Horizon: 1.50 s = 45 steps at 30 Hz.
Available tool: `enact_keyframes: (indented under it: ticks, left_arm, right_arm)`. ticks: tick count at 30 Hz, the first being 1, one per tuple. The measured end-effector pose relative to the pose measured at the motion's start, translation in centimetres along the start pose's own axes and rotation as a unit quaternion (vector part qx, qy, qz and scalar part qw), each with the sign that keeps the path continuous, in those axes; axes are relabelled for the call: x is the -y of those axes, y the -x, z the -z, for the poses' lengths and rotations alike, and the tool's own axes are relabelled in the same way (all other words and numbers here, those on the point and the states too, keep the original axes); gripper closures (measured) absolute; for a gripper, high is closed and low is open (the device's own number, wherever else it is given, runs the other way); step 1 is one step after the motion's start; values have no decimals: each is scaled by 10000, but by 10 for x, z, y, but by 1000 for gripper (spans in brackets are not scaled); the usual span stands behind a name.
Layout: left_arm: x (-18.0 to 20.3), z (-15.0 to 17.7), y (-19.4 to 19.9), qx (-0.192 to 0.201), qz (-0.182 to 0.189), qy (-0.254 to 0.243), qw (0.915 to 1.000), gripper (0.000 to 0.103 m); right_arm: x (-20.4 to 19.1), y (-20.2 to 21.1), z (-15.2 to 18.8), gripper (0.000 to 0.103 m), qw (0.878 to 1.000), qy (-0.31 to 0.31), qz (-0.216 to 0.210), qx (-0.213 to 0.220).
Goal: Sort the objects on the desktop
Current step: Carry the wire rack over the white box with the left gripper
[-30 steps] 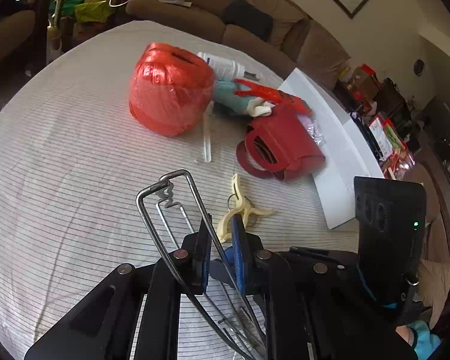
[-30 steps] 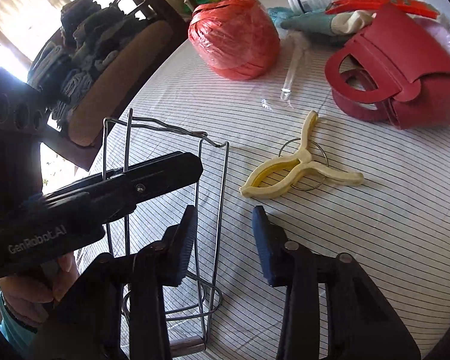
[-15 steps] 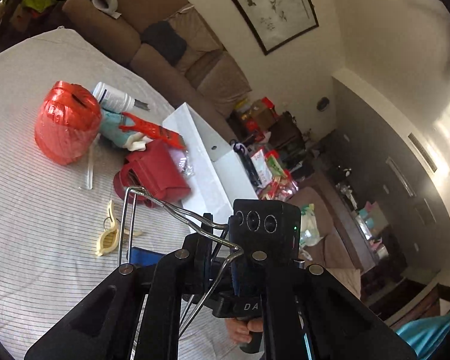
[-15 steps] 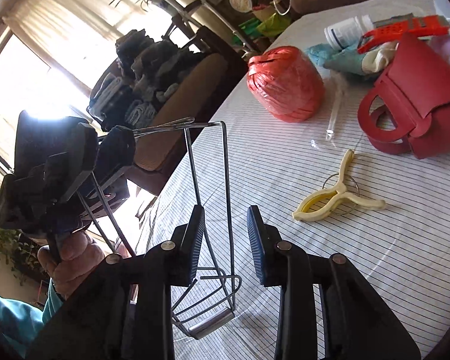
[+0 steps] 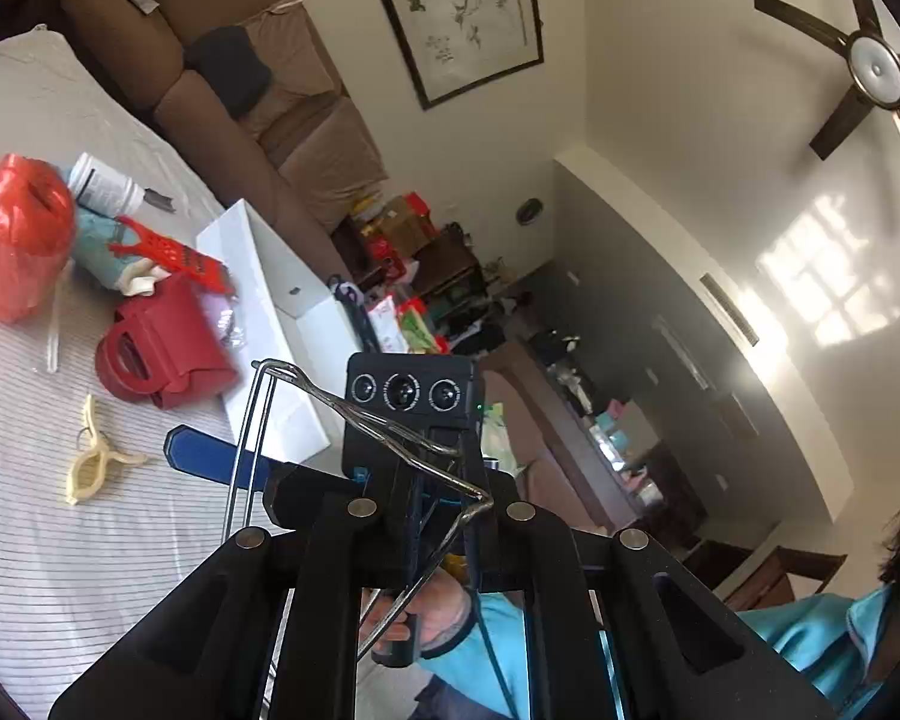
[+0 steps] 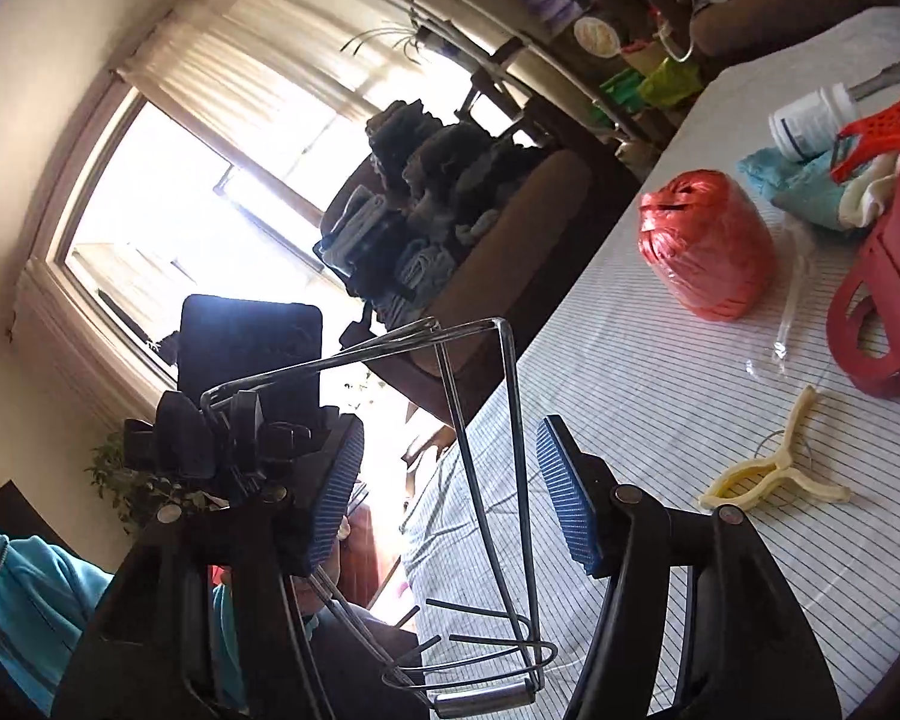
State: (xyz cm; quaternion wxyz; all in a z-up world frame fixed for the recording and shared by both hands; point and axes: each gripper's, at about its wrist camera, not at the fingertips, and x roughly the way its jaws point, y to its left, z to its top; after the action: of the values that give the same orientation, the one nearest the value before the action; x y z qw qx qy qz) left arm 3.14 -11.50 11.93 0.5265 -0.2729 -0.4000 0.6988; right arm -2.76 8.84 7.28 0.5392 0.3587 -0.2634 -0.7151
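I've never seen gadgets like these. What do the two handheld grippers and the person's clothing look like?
Both are black plastic. The right gripper has two ribbed blue pads on fingers pinned with round metal rivets. The left gripper is built alike. A black box with three round lenses tops one. The sleeve is turquoise.

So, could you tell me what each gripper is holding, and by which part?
The left gripper is shut on the wire rack at a top corner. The right gripper has just been opening; the rack stands between its pads, unpressed.

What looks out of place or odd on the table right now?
The wire rack isn't on the table: the left gripper holds it up in the air by its top, while the right gripper, jaws just opening, straddles a wire without pressing it. The white bottle lies on its side.
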Motion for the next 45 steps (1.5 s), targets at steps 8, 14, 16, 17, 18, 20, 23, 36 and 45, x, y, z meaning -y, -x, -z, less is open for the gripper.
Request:
enact_keyframes:
  ticks: [8, 14, 16, 17, 18, 20, 23, 36, 45]
  left_arm:
    - [41, -7, -29, -460, -9, -425, 9980, 88]
    - [80, -33, -45, -527, 354, -730, 9953, 51]
    - [90, -35, -46, -439, 679, -739, 9940, 1]
    - [94, -35, -47, -376, 794, -745, 9933, 1]
    - [98, -34, -46, -307, 790, -756, 9935, 1]
    - [103, -32, -50, -313, 475, -889, 9944, 1]
    - [123, -20, -63, -248, -569, -1491, 9869, 1]
    - [137, 4, -137, 22, -4018, -2511, 8806, 81]
    - [132, -17, -170, 15, -4337, -2219, 8733, 89]
  right_arm:
    - [-22, 20, -23, 80, 9997, 206, 106, 98]
    - [-70, 63, -54, 87, 9957, 592, 690, 148]
    - [-83, 85, -62, 89, 9968, 563, 455, 347]
    - [-88, 97, -64, 90, 9969, 537, 291, 488]
    - [-95, 107, -68, 90, 9965, 529, 280, 579]
    - [-111, 122, -72, 89, 9947, 622, 476, 660]
    - [-126, 135, -78, 90, 9895, 579, 1136, 686]
    - [-224, 149, -57, 93, 9078, 1580, 3621, 1405]
    - [-229, 157, -49, 92, 8743, 1625, 4375, 1336]
